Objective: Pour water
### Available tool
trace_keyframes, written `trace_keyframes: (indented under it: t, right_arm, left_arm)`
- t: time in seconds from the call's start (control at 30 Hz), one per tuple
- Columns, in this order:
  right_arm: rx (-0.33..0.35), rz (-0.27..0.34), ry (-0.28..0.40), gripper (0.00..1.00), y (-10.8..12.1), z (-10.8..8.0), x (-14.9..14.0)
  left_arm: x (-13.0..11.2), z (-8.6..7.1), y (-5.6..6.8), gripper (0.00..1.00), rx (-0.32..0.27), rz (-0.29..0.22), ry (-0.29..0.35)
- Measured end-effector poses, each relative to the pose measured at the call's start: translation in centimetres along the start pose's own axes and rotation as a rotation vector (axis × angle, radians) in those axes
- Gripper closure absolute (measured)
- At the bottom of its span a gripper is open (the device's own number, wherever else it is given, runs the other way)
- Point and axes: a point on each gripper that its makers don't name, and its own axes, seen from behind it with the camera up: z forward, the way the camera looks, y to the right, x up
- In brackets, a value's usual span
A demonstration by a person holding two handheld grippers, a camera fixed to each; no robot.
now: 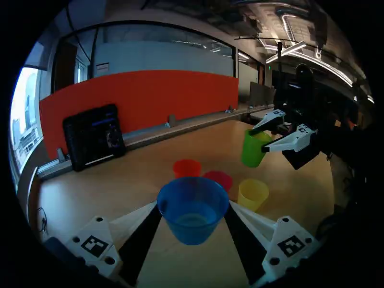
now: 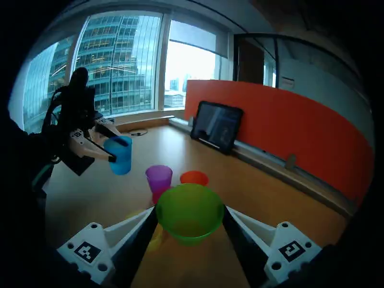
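over the table point(image 1: 120, 192), left gripper point(image 1: 193, 206) clamps blue cup point(image 1: 193, 228), right gripper point(image 2: 189, 211) clamps green cup point(image 2: 189, 228) (well apart).

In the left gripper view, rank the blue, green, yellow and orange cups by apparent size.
1. The blue cup: largest, but nearest the camera.
2. The green cup and the yellow cup: look alike, not ranked.
3. The orange cup: smallest, its base hidden behind the blue cup.

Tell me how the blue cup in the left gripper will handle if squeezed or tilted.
The blue cup looks like thin plastic, so it probably flexes under a hard squeeze. It holds a little water, so it is likely light, but the water would slosh when tilted. Its smooth wall may slip in the left gripper if the grip loosens.
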Motion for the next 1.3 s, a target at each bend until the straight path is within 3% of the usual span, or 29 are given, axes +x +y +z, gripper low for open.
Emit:
trace_keyframes:
  t: [0.4, 0.8, 1.3]
  right_arm:
    - [-0.034, 0.015, 0.122, 0.06, -0.7, -1.8, 3.2]
    - [-0.065, -0.014, 0.216, 0.06, -1.3, -2.7, 5.8]
    - [-0.073, -0.025, 0.257, 0.06, -2.0, -3.2, 7.1]
  left_arm:
    - [3.0, -1.2, 1.3, 0.14, -0.003, -0.021, 0.101]
    - [4.8, -2.2, 1.8, 0.14, -0.005, -0.014, 0.160]
    - [6.8, -3.3, 2.2, 0.14, 0.000, 0.004, 0.225]
